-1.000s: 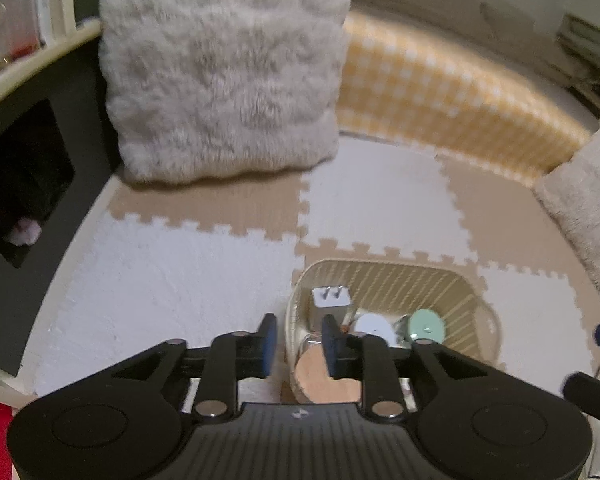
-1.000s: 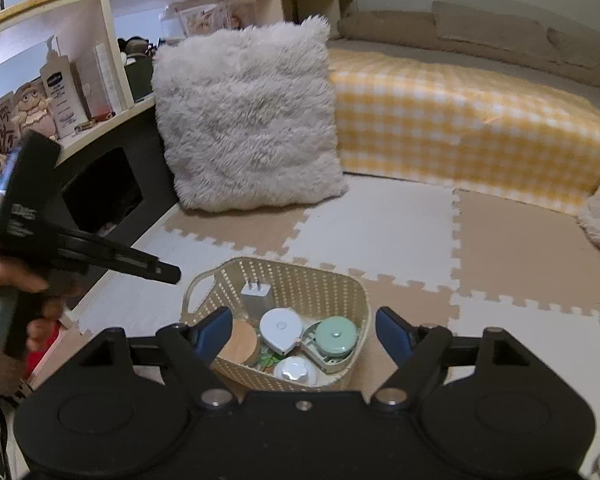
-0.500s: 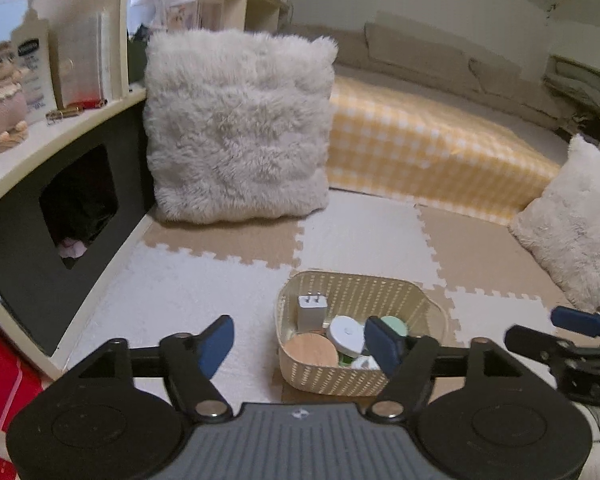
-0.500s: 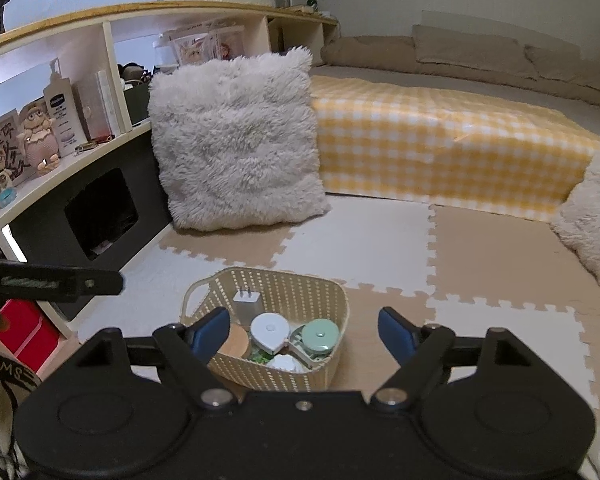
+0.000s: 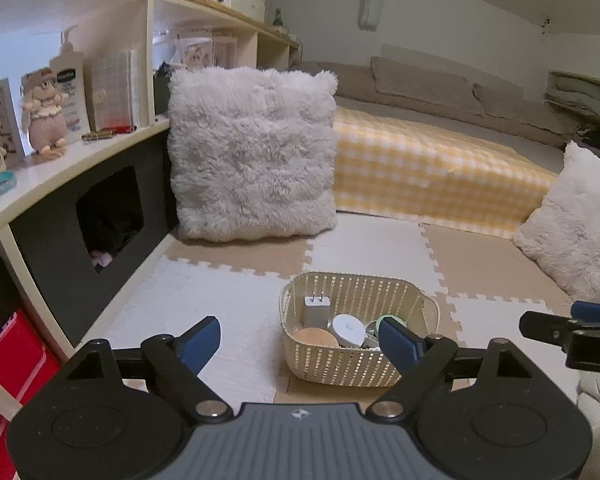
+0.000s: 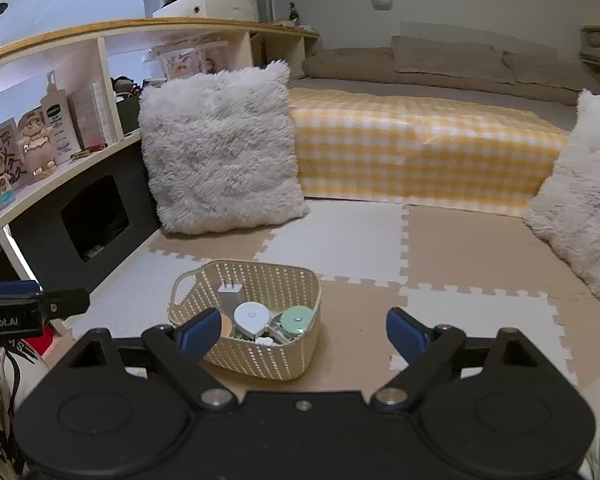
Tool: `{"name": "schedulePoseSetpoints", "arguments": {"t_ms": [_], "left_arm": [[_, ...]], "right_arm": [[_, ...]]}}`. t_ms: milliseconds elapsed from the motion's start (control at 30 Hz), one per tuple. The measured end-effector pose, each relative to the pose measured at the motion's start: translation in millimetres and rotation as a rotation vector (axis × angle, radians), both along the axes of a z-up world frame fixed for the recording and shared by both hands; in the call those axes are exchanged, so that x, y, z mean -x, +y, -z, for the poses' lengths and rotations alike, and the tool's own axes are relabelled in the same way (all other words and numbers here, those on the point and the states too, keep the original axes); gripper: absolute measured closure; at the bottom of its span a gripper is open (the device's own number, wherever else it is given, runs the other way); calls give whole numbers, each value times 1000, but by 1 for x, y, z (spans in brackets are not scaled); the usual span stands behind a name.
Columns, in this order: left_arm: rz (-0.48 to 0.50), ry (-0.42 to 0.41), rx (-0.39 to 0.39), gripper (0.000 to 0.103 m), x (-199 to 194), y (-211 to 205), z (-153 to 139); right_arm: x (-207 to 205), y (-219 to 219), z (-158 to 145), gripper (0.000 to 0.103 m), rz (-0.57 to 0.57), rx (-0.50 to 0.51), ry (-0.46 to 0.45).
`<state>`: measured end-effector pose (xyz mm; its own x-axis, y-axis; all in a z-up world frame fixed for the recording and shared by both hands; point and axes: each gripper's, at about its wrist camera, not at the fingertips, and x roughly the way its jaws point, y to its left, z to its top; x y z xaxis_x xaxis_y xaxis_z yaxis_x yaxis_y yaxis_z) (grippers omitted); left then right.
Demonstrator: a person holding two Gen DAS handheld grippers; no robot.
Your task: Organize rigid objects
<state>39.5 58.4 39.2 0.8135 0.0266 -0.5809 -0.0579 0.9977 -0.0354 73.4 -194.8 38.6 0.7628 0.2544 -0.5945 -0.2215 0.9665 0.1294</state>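
Observation:
A cream woven basket (image 5: pixel 352 292) (image 6: pixel 288 280) stands on the foam floor mat. Inside it lie a white plug adapter (image 5: pixel 316 309) (image 6: pixel 229 294), a round wooden lid (image 5: pixel 315 338), a white teardrop-shaped case (image 5: pixel 349 329) (image 6: pixel 251 317) and a mint-green round case (image 6: pixel 297 317). My left gripper (image 5: pixel 300 342) hangs above and in front of the basket, its jaws opening wide with nothing between the pads. My right gripper (image 6: pixel 303 334) is likewise raised before the basket, its jaws opening and holding nothing. Each gripper's tip shows at the edge of the other's view.
A fluffy white cushion (image 5: pixel 252 160) leans against a shelf unit (image 5: pixel 60 168) that carries a lotion bottle, figurines and books. A yellow checked mattress (image 5: pixel 432 176) lies behind, a second fluffy cushion (image 5: pixel 576 224) at the right, and a red box (image 5: pixel 8 364) low on the left.
Both grippers have drawn back and up from the basket, so it looks smaller and more of the room shows. The left jaws went from nearly shut to wide apart; the right widened a little.

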Motion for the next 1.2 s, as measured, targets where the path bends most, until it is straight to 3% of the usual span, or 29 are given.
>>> {"name": "schedulePoseSetpoints", "arguments": {"t_ms": [200,367,667,1200], "left_arm": [[39,-35,-46,11,12,-9,4],[50,-77,-64,1,20,-14,6],[40,-99,-70,0,25,-14,9],[63,-112,-70,0,29,-18,10]], "right_arm": [[15,-4,0,8,44,-1,-42],[26,-7,2,5,70,20,-66],[38,-11,4,0,86,31,-81],[46,-14,4,0,104,29,-94]]}}
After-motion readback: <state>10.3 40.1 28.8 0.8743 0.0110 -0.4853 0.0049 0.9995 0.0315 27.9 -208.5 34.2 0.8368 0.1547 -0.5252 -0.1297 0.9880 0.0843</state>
